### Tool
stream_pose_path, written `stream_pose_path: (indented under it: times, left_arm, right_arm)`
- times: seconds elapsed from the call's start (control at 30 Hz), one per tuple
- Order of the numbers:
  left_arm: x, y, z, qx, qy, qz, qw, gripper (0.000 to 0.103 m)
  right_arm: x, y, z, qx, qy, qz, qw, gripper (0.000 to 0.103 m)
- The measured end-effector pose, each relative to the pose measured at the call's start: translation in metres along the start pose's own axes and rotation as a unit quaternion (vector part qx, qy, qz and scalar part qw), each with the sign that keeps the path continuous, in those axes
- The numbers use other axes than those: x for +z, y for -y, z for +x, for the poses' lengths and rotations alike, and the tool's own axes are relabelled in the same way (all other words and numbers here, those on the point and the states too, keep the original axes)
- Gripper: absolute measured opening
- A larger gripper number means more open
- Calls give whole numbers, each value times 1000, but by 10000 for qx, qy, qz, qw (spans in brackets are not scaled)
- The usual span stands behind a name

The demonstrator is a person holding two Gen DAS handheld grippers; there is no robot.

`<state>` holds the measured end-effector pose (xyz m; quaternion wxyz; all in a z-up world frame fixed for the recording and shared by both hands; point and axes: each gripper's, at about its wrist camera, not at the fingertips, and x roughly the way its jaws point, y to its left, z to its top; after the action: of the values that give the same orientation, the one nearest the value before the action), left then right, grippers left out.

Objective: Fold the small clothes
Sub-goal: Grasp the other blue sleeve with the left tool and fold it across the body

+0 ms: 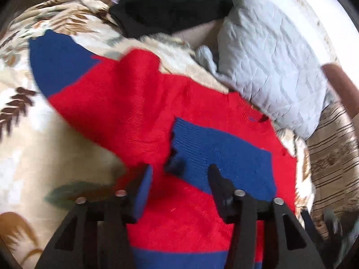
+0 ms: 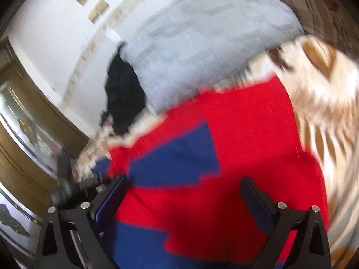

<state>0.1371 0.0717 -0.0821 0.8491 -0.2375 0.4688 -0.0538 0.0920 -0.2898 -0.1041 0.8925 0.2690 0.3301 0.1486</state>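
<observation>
A small red knit sweater with blue patches [image 1: 139,112] lies spread on a leaf-patterned blanket [image 1: 29,148]. One sleeve with a blue cuff [image 1: 58,60] stretches to the far left. My left gripper [image 1: 179,179] is open just above the sweater's lower part, beside a blue patch [image 1: 222,154]. In the blurred right wrist view the same sweater [image 2: 242,134] fills the middle. My right gripper [image 2: 182,192] is open over it with nothing between its fingers.
A pale grey quilted pillow [image 1: 273,67] lies behind the sweater; it also shows in the right wrist view [image 2: 202,44]. A black garment [image 1: 170,4] sits at the back. A striped brown cover [image 1: 332,152] is at the right. A wooden cabinet [image 2: 27,134] stands left.
</observation>
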Motion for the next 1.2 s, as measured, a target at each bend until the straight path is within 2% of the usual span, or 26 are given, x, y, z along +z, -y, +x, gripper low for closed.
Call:
stream_pose_path:
  times: [0.03, 0.07, 0.1, 0.17, 0.2, 0.27, 0.3, 0.37, 0.43, 0.5, 0.53, 0.6, 0.63, 0.7, 0.73, 0.77, 0.8, 0.83, 0.9, 0.97, 1.07, 1.13, 1.2]
  left_arm:
    - [4, -4, 5, -27, 62, -79, 9999, 66]
    - [7, -20, -11, -120, 205, -236, 9994, 67]
    - [13, -35, -14, -177, 320, -373, 9986, 68]
    - [31, -65, -23, -185, 502, -709, 9961, 69]
    - [43, -90, -33, -214, 651, -959, 9930, 69]
    - [64, -128, -41, -197, 867, -1345, 9869, 70]
    - [80, -153, -42, -154, 977, -1656, 9812, 70]
    - [107, -187, -34, -215, 1058, -2144, 9708, 70]
    - [130, -205, -21, -246, 1025, -2382, 9655, 70]
    - [155, -213, 0, -151, 1053, -2386, 9653, 70]
    - [167, -216, 10, -6, 1069, -2323, 9668, 70]
    - [180, -226, 22, 128, 1037, -2321, 9671, 70]
    - [184, -233, 33, 349, 922, -2369, 9665, 69]
    - [180, -244, 35, 381, 993, -2438, 9640, 69]
    - [180, -243, 36, 414, 1067, -2347, 9653, 68]
    - [181, -240, 37, 526, 1035, -2213, 9683, 61]
    - [183, -237, 39, 788, 963, -2033, 9712, 19]
    - [185, -238, 42, 971, 788, -1938, 9730, 9]
    - [188, -241, 44, 937, 677, -2027, 9724, 9]
    - [191, -222, 27, 1170, 826, -1755, 9740, 9]
    - [188, -148, -25, 1069, 1466, -666, 9812, 9]
    - [177, -80, -63, 733, 1882, 116, 9793, 9]
    - [159, -19, -88, 433, 2095, 753, 9739, 9]
  right_arm:
    - [12, 2, 5, -5, 71, -8, 10000, 101]
    - [20, 8, 14, -133, 38, -15, 9999, 103]
    - [25, 20, 30, -361, -159, 57, 9992, 103]
    - [20, 56, 65, -867, -948, 554, 9902, 98]
    - [17, 54, 54, -830, -614, 453, 9936, 96]
    - [13, 32, 34, -728, -367, 214, 9964, 97]
    - [7, 20, 23, -552, -177, 39, 9983, 97]
    - [-15, -5, 13, -591, -12, -527, 9969, 97]
    - [-38, -13, 20, -785, -105, -899, 9928, 97]
    - [-59, -7, 38, -931, -513, -904, 9902, 97]
    - [-62, -2, 43, -937, -636, -785, 9905, 97]
    - [-56, -1, 42, -859, -586, -704, 9921, 98]
    - [-56, 1, 44, -849, -627, -692, 9920, 98]
    - [-60, 0, 43, -856, -607, -735, 9918, 98]
    - [-61, 1, 43, -854, -613, -756, 9916, 99]
    - [-61, 1, 43, -849, -610, -759, 9916, 100]
    - [-62, 1, 43, -844, -606, -757, 9917, 100]
    - [-61, 1, 44, -835, -607, -754, 9918, 100]
    - [-62, 1, 46, -839, -621, -763, 9916, 100]
    - [-63, 3, 44, -825, -612, -755, 9918, 100]
    - [-63, 5, 43, -784, -589, -724, 9925, 100]
    - [-63, 6, 43, -767, -574, -712, 9929, 100]
    - [-63, 6, 42, -736, -552, -691, 9934, 100]
